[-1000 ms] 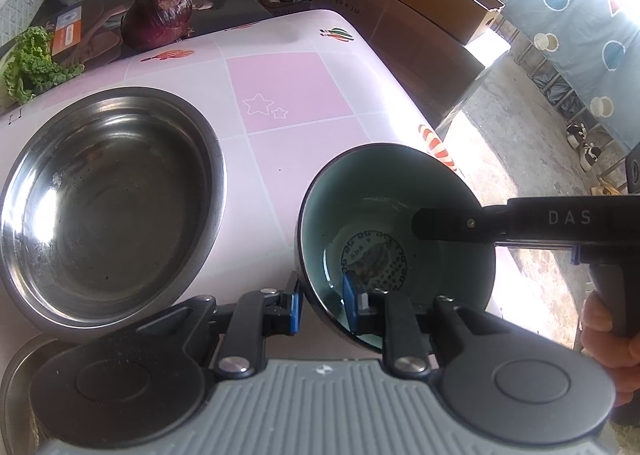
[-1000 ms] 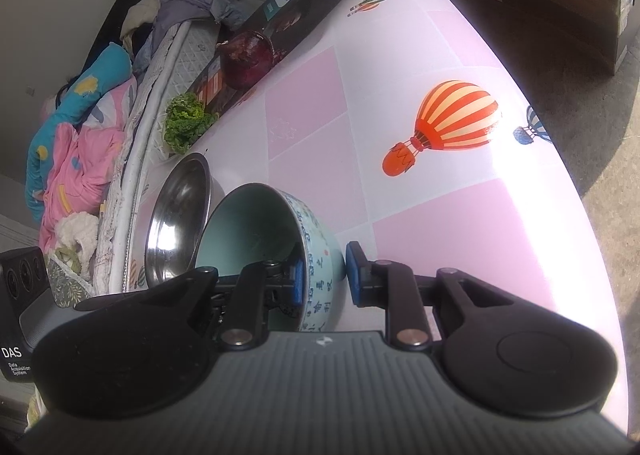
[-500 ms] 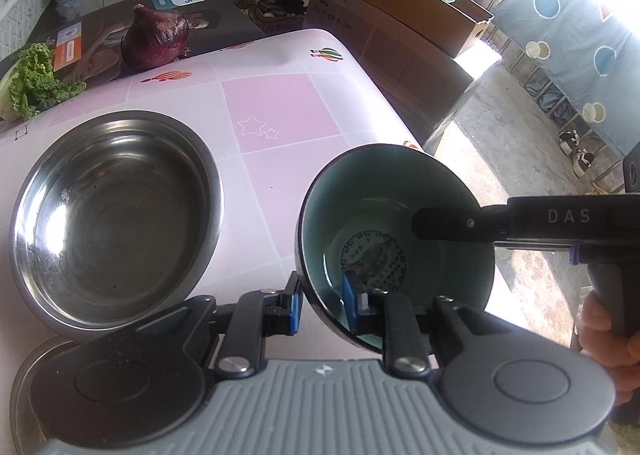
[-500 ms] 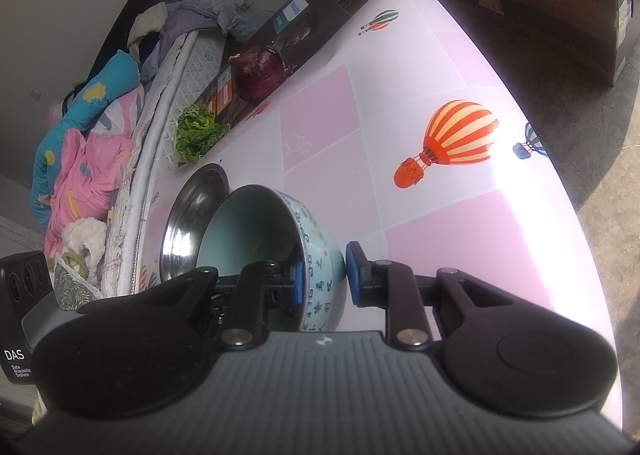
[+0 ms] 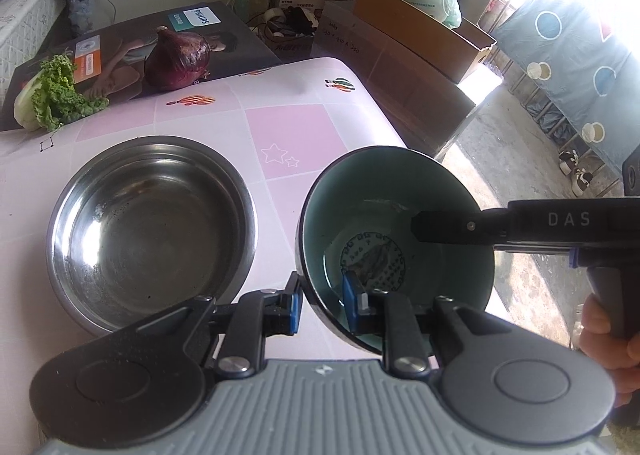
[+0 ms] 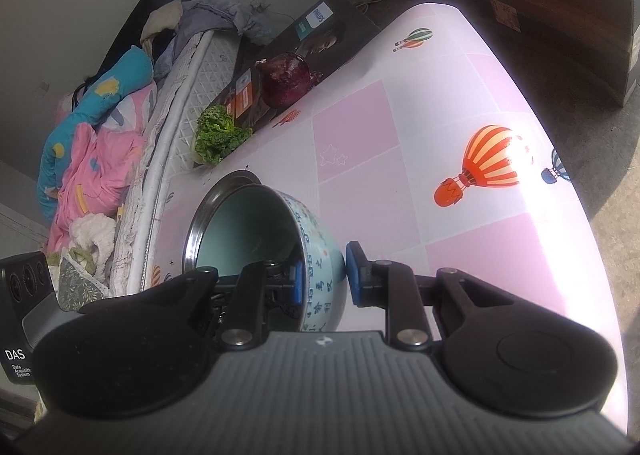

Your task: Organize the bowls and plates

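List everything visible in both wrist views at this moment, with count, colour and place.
ceramic bowl: 1, teal inside, patterned pale outside, gripped at its rim by both grippers
steel bowl: 1, silver, on the table beside the ceramic bowl
red onion: 1, purple, on the printed box
lettuce: 1, green, at the box's edge
printed box: 1, dark, at the table's far side
table: 1, pink and white with balloons
cardboard boxes: several, brown, on the floor
bedding: pile, pink and blue
left gripper: black, blue pads
right gripper: black, blue pads
hand: 1, on the right gripper's handle
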{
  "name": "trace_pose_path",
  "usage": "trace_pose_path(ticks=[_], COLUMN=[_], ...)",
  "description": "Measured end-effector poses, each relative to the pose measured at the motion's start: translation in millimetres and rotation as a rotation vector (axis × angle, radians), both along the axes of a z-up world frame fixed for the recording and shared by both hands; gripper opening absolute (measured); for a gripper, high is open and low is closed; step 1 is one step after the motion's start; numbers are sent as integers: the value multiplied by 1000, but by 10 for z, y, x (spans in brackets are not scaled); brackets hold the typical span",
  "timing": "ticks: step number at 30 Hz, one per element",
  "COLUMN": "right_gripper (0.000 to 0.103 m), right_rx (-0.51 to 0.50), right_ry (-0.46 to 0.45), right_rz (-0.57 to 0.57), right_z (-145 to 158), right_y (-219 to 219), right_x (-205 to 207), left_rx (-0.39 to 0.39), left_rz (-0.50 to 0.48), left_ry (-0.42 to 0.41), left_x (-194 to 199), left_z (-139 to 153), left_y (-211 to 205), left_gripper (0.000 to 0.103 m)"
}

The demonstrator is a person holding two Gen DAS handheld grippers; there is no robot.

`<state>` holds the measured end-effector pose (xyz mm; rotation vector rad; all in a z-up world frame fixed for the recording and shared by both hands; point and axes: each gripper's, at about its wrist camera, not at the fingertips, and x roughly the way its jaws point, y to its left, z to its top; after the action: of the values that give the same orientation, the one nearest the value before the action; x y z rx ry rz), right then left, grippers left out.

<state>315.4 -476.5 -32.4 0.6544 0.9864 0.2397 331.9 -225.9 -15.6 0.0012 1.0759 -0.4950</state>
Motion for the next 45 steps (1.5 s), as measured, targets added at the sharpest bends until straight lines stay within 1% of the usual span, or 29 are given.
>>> trace_pose_path(ticks=[5,13,19,27,32,35,41,45], right_gripper=[20,20,20,20,20,20,20,21], right_rx=[-3,0,17,11,3,-6,-49,-83], right_ry=[-11,-16,-10,33,67,81,71,44], right_rz=[24,75,112,154,168,169,169,163], right_z=[98,196,172,-71,-276,-359,-382,-338], right_y=[156,536,844,1192,1359,1427,1521,1515], right_x=[104,364,631,891,999,1059,1131,1131], left_rx=[-8,-23,-28,-5,22,24,19,2], left_rz=[29,99,163,224,237,243,255,255], left_ry=[-17,-34,-32,-6,13,29,54,59], left_x=[36,191,348,498,556,589,651,664], left_z=[80,187,188,23,-112,-187,-279,-318], left_y=[148,553,850,1140,1233,1290,1355,1387], left_gripper=[22,22,22,22,22,22,22,24])
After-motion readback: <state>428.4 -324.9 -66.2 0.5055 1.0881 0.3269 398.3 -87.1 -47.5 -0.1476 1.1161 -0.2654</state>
